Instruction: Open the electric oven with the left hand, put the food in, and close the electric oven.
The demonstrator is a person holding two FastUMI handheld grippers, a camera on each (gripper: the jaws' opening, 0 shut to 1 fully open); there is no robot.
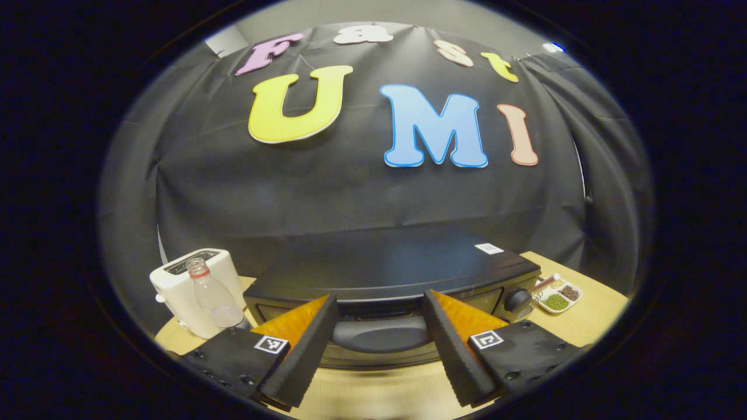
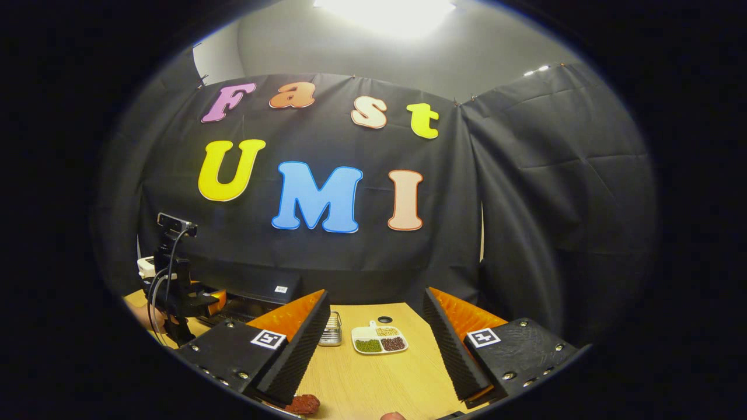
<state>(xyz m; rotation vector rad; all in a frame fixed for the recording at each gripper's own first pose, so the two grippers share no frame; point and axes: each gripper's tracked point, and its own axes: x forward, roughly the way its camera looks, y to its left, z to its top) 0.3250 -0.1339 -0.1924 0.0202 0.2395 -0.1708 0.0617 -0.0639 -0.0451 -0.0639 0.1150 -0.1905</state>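
The black electric oven (image 1: 385, 274) stands right in front of my left gripper (image 1: 379, 356), door closed. Its wide dark handle (image 1: 382, 333) lies in the gap between my open fingers, which do not press on it. A round knob (image 1: 516, 300) sits at the oven's right end. In the right gripper view my right gripper (image 2: 376, 356) is open and empty above the wooden table (image 2: 373, 379). A reddish-brown piece of food (image 2: 302, 403) lies just below its left finger. Far left there, the other gripper (image 2: 175, 294) is held before the oven (image 2: 257, 297).
A white toaster (image 1: 192, 291) and a clear plastic bottle (image 1: 213, 294) stand left of the oven. A white divided dish of beans (image 2: 379, 339) and a small metal rack (image 2: 331, 329) lie to the oven's right on the table. Black cloth walls the back.
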